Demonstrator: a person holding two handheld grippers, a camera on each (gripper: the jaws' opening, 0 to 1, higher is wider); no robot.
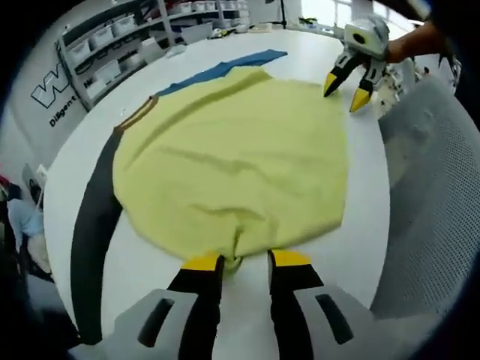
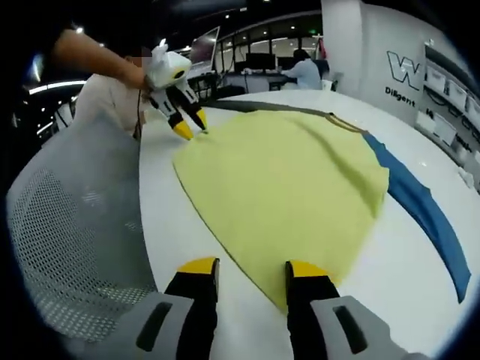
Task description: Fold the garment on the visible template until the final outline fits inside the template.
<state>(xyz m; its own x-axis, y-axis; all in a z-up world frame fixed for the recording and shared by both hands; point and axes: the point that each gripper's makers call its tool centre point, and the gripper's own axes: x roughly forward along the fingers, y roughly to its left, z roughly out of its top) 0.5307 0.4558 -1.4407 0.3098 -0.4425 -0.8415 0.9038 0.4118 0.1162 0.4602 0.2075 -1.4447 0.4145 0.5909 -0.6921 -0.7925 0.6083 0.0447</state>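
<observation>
Garment (image 1: 232, 161) lay spread, pale yellow, on white table (image 1: 300, 52), over dark template (image 1: 94, 225) and a blue strip (image 1: 225, 69). Left gripper (image 1: 246, 261) stood at the near hem, jaws narrowly apart astride a small pucker of cloth, perhaps pinching it; could not tell. Right gripper (image 2: 253, 270) poised open over the opposite corner, nothing held. Best done by taking both corners evenly, lifting low, and carrying the edge inward without dragging the fabric off the template. Left gripper view gave the dark template and shelving (image 1: 112, 52); right gripper view gave the mesh chair (image 2: 75, 232) and a seated person (image 2: 304, 73) beyond.
</observation>
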